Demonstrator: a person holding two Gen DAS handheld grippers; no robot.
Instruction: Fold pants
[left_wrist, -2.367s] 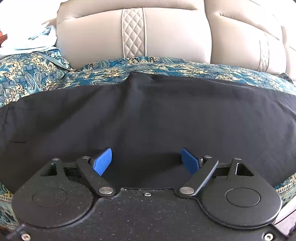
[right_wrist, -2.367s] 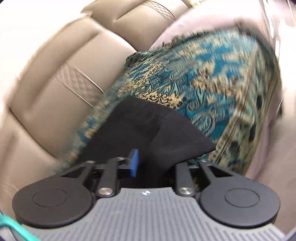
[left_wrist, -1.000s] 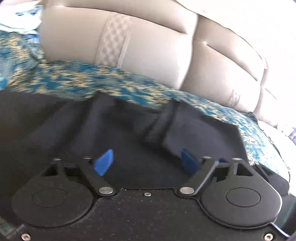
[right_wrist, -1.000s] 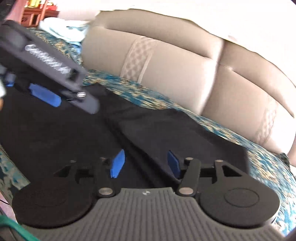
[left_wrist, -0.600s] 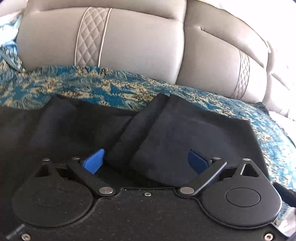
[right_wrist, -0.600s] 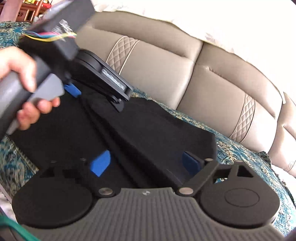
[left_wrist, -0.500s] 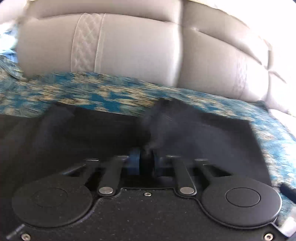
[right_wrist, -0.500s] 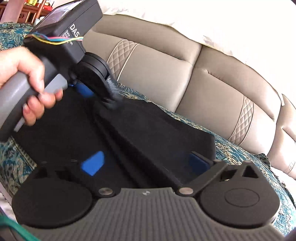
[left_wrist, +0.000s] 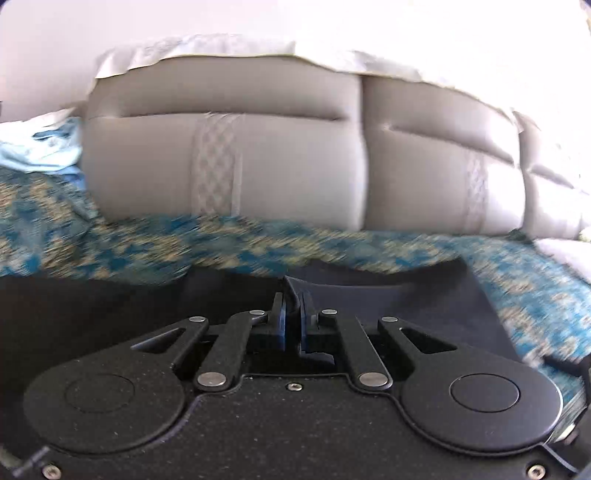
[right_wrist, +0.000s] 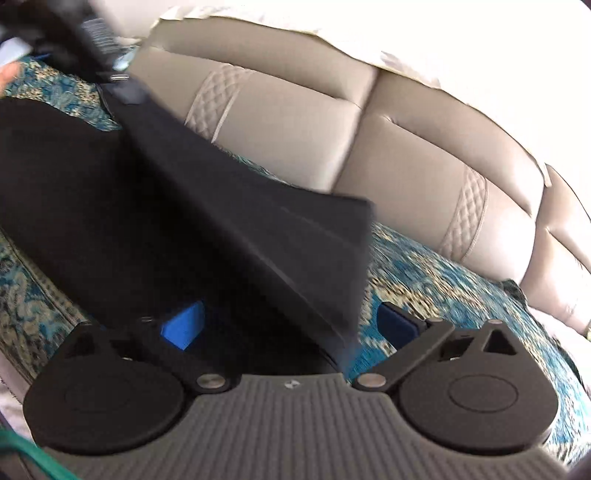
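Left gripper (left_wrist: 291, 321), wide open over the flat black pants (right_wrist: 110, 229) under a second ago, is now being seen clenched on a ridge of that cloth, the blue pads (left_wrist: 281, 328) pressed together with a pinch of fabric standing between them. In the right wrist view the gripped part is being lifted clear of the seat, so that a taut dark panel is being drawn up from the hem end (right_wrist: 332, 251) toward the left gripper (right_wrist: 122, 86) at the upper left. This is being judged as a fold in progress: the leg end is being carried back over the rest of the pants, which are lying on the patterned teal throw (left_wrist: 129, 247). Right gripper (right_wrist: 291, 325) is being held released, its pads well apart, with the hanging corner between them but not grasped. Behind, the beige sofa backrest (left_wrist: 288, 166) is being approached closely and could crowd the lift; a light blue cloth (left_wrist: 40, 151) is lying at the far left, well apart.
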